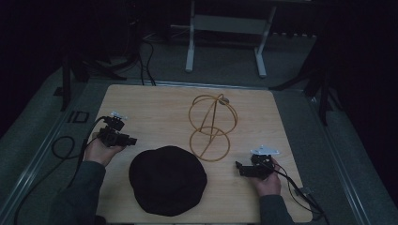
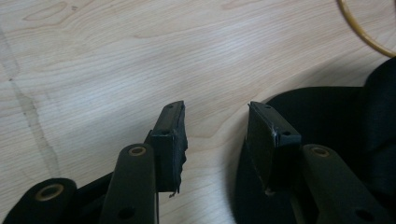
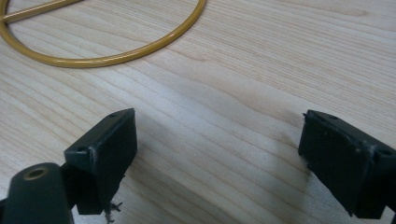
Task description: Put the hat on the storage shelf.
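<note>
A black cap (image 1: 167,179) lies flat on the wooden table (image 1: 155,108) near its front edge. Behind it stands a gold wire stand (image 1: 212,126) made of rings, with its round base (image 3: 107,56) resting on the wood. My left gripper (image 1: 133,140) hovers just left of the cap, jaws open with nothing between them; the cap's edge (image 2: 327,121) lies beside its right jaw. My right gripper (image 1: 239,167) sits right of the cap and in front of the stand, jaws wide open over bare wood.
Black cables trail from both grippers off the table's front corners. Beyond the far edge stand a white frame's legs (image 1: 189,51) and dark stands on a grey floor.
</note>
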{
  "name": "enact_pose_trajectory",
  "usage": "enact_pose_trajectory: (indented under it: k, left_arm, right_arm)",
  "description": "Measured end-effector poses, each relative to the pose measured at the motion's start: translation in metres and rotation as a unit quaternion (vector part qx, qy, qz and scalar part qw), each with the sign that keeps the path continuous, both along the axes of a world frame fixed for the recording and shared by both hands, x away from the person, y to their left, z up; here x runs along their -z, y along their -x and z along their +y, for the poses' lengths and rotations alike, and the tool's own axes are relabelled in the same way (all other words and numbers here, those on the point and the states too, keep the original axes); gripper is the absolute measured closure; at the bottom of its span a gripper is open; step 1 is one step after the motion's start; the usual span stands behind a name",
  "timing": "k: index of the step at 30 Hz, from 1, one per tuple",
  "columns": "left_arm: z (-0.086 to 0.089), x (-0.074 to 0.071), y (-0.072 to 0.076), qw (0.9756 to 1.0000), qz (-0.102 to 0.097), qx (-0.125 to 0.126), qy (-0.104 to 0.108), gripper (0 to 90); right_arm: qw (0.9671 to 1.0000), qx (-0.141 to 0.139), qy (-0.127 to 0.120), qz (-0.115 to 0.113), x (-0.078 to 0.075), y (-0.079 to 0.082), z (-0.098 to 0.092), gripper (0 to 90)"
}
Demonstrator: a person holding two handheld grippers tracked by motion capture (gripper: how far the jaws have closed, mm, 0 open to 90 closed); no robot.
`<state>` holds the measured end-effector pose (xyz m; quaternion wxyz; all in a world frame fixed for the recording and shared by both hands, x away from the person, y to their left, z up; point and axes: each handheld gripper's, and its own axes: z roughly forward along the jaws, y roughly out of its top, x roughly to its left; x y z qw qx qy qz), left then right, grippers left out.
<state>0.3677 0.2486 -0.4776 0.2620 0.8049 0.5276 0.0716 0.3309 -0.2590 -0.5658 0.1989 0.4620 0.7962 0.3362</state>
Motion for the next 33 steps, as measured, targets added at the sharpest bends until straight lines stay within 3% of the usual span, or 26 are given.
enact_pose_trajectory:
  k: [5,10,23,33]
  left_arm:
    - [-0.004,0.0,0.003,0.9999,0.006,0.007,0.008,56.2]
    - [-0.005,-0.002,0.007,0.9995,0.01,0.006,0.029,55.7]
    - [-0.014,-0.006,0.015,0.9984,0.022,0.026,0.046,54.6]
    - [-0.023,-0.008,0.018,0.9967,0.022,0.049,0.062,48.8]
  right_arm:
    - [1.0,0.0,0.0,0.0,0.0,0.0,0.0,11.5]
    - [1.0,0.0,0.0,0.0,0.0,0.0,0.0,11.5]
    - [1.0,0.0,0.0,0.0,0.0,0.0,0.0,11.5]
    - [1.0,0.0,0.0,0.0,0.0,0.0,0.0,11.5]
